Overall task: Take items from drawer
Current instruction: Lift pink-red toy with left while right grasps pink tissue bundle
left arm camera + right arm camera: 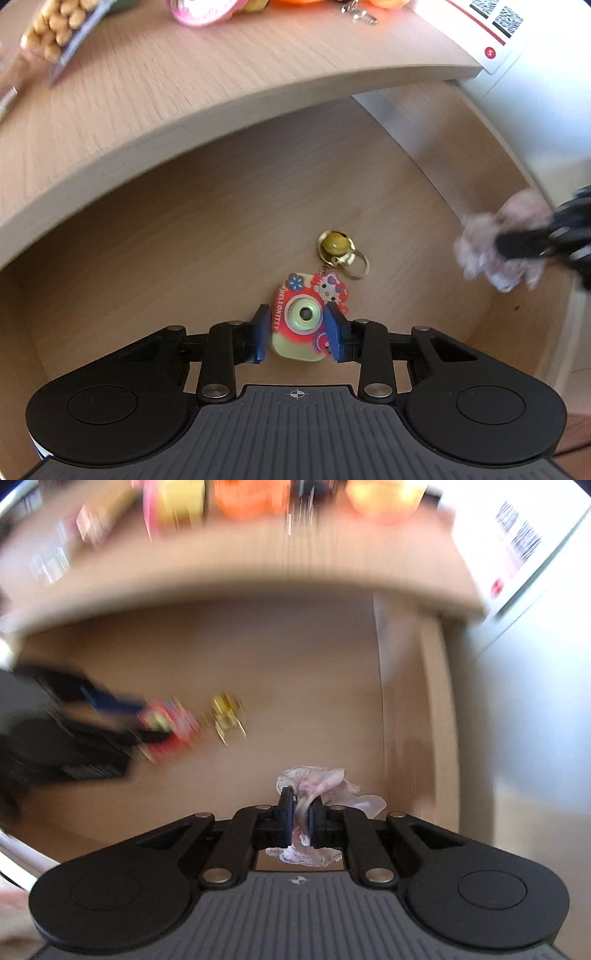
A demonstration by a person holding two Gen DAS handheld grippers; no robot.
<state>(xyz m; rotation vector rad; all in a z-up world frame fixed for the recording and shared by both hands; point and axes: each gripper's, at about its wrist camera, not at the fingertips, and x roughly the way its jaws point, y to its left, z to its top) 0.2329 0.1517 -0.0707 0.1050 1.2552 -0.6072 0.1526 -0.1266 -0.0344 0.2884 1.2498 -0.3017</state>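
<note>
Now inside the drawer, our left gripper closed around the camera keychain, our right gripper clamping crumpled lace cloth.

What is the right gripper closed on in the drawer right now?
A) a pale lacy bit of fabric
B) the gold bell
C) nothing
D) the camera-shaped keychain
A: in the right wrist view the right gripper pinches the pale lacy fabric, while the camera-shaped keychain sits between the left gripper's pads.

A home: wooden desk strewn with snacks, drawer open
</note>
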